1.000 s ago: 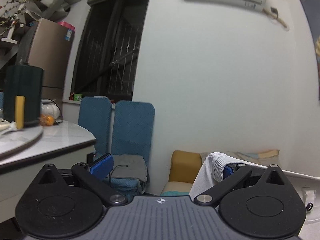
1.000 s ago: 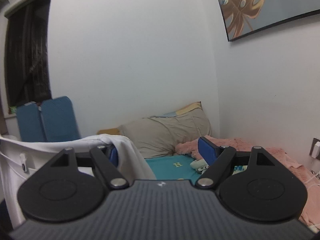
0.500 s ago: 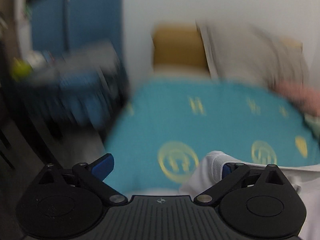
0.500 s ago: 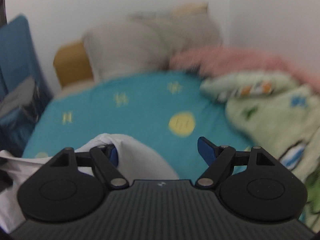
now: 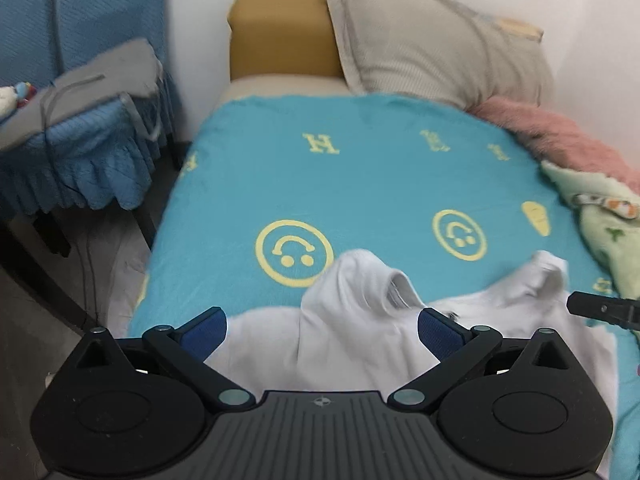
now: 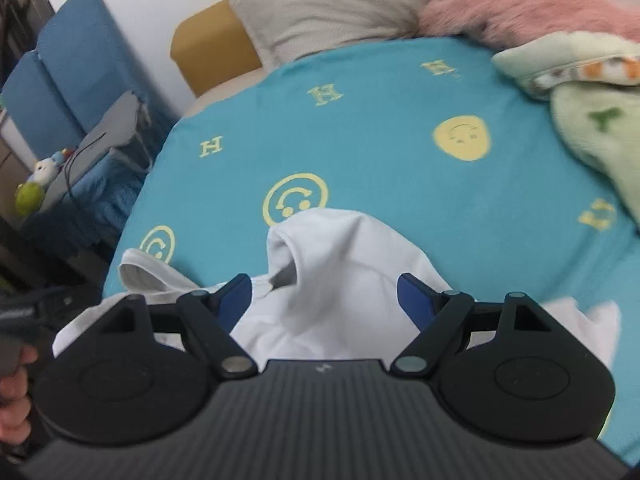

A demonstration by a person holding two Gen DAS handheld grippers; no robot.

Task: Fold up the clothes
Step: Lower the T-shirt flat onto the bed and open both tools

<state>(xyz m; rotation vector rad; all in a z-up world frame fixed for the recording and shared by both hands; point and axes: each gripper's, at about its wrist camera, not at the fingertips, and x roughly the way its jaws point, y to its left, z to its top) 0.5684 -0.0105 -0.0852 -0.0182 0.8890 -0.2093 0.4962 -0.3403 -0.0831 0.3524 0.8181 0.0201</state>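
Observation:
A white garment (image 5: 352, 292) lies crumpled on the teal sheet (image 5: 360, 184) at the near edge of the bed, with two humps standing up. My left gripper (image 5: 322, 322) is open, its blue-padded fingers spread wide either side of the left hump without clamping it. In the right wrist view the same garment (image 6: 340, 248) rises between the spread fingers of my right gripper (image 6: 324, 288), which is also open. The right gripper's tip (image 5: 600, 310) pokes in at the right edge of the left wrist view. A hand (image 6: 12, 384) shows at the right wrist view's left edge.
A beige pillow (image 5: 432, 44) and a mustard cushion (image 5: 280, 36) sit at the head of the bed. A pink fuzzy blanket (image 6: 520, 8) and a pale green blanket (image 6: 592, 120) lie along the right side. Blue chairs (image 5: 80, 120) stand left of the bed.
Both cameras tipped down from the wall to the bed. The white garment, which hung over one finger of each gripper, now lies on the sheet between the open fingers.

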